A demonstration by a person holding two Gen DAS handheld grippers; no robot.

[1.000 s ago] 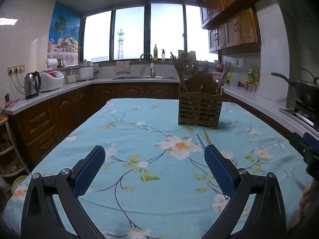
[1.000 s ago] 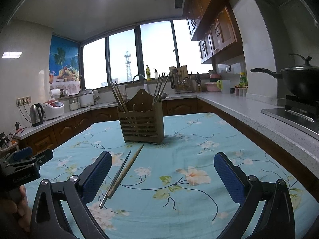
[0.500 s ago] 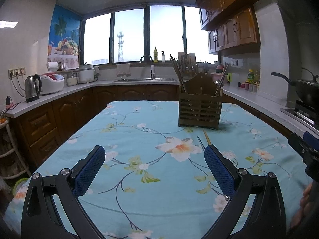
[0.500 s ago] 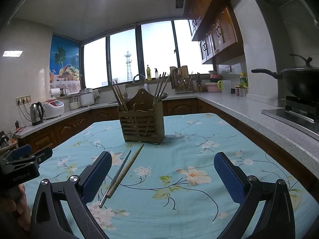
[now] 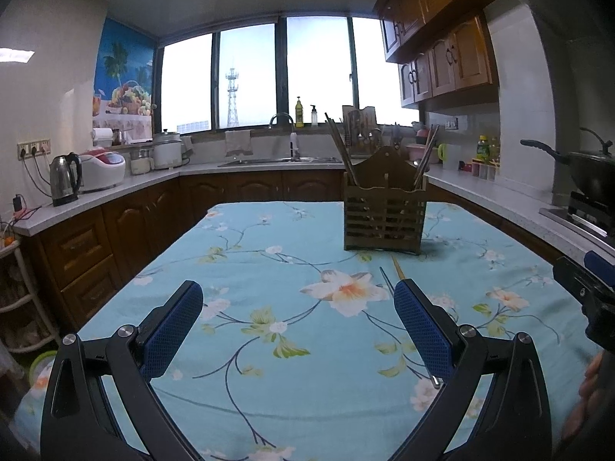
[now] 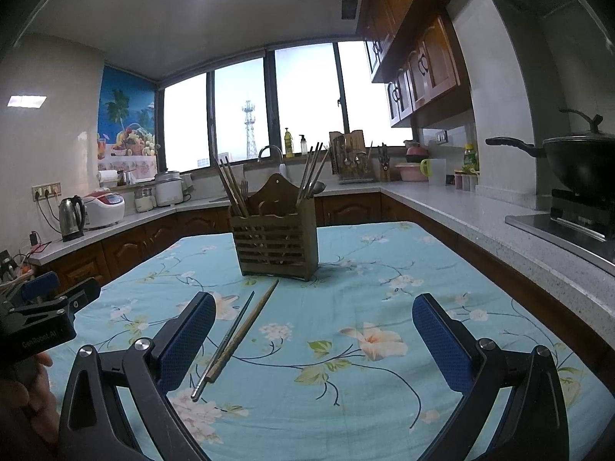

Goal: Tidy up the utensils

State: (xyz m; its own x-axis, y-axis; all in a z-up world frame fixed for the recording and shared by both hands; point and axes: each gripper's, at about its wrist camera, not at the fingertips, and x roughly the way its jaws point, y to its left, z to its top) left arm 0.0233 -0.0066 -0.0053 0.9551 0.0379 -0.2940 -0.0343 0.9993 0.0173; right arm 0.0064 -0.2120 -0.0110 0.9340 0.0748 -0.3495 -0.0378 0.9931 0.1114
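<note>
A wooden slatted utensil holder (image 6: 275,244) with chopsticks standing in both end compartments sits mid-table; it also shows in the left wrist view (image 5: 384,217). A metal chopstick (image 6: 225,344) and a wooden chopstick (image 6: 244,330) lie side by side on the cloth in front of it, just right of my right gripper's left finger. In the left wrist view their far ends (image 5: 396,269) show above the right finger. My right gripper (image 6: 313,326) is open and empty. My left gripper (image 5: 298,313) is open and empty, held to the left of the chopsticks.
The table wears a blue floral cloth (image 6: 384,292). Counters wrap around: a kettle (image 5: 65,180) and rice cookers at left, the sink (image 5: 280,159) at the back, a wok on the stove (image 6: 576,165) at right.
Both grippers have stayed open. The views have drifted only slightly; the holder and the chopsticks lie as before.
</note>
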